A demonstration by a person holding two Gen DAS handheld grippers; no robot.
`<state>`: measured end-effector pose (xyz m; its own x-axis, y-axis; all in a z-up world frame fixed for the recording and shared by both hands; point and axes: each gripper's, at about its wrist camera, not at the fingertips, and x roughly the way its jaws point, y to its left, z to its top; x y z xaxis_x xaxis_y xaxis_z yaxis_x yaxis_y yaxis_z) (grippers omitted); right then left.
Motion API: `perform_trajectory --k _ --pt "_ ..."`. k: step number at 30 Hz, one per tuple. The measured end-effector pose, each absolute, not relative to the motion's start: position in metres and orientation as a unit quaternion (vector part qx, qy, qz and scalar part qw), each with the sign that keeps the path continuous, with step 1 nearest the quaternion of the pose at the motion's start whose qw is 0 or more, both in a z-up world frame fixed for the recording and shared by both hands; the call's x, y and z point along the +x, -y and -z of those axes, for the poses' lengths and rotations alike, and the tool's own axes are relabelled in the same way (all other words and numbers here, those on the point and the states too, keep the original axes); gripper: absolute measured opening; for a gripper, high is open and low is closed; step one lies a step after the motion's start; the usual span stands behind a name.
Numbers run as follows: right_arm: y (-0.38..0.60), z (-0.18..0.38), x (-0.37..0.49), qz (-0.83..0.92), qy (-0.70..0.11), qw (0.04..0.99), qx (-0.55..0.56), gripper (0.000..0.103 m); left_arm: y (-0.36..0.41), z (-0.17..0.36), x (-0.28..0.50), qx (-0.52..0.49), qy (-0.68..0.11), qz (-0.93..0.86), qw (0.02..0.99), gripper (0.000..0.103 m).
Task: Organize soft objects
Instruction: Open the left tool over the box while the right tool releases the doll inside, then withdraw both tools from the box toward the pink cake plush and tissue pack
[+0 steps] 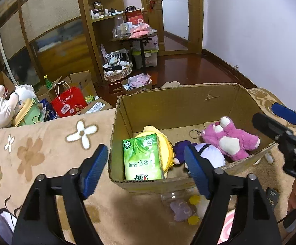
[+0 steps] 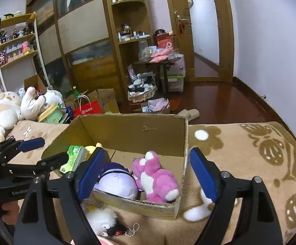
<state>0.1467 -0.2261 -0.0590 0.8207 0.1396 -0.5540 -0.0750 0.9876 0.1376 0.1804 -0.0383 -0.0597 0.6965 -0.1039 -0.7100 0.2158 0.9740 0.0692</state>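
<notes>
While I hold both grippers over the cardboard box (image 1: 180, 102), here is my read.
Left gripper (image 1: 146, 169): jaws spread wide, nothing between the pads.
Right gripper (image 2: 148, 175): jaws wide apart, gripping nothing.
Box contents: green tissue pack (image 1: 142, 157) leaning on a yellow plush (image 1: 164, 143) at the left; purple-and-white plush (image 2: 117, 180) in the middle; pink bear (image 2: 156, 178) beside it on the right.
Outside the box: small white fluffy toy (image 2: 102, 221) on the floral blanket (image 2: 250, 153), just before the box's near wall.
</notes>
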Motion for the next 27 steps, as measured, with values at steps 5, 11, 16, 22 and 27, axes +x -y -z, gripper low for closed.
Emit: perform_trajectory --k 5,11,16,22,27 --pt "0.233 0.05 0.136 -0.046 -0.288 0.954 0.062 0.098 0.039 0.053 0.169 0.078 -0.375 0.086 0.92 0.086" --pt "0.234 0.039 0.118 -0.041 -0.282 0.957 0.057 0.101 0.037 0.04 0.147 0.075 -0.362 0.084 0.925 0.093" --pt "0.234 0.031 0.103 -0.046 -0.28 0.957 0.056 0.101 0.038 0.032 0.131 0.08 -0.359 0.079 0.927 0.094" --pt "0.236 0.024 0.084 -0.042 -0.278 0.958 0.061 0.101 0.039 0.033 0.113 0.091 -0.359 0.068 0.927 0.094" --pt "0.243 0.016 0.067 -0.018 -0.274 0.959 0.072 0.101 0.045 0.029 0.098 0.099 -0.351 0.074 0.928 0.094"
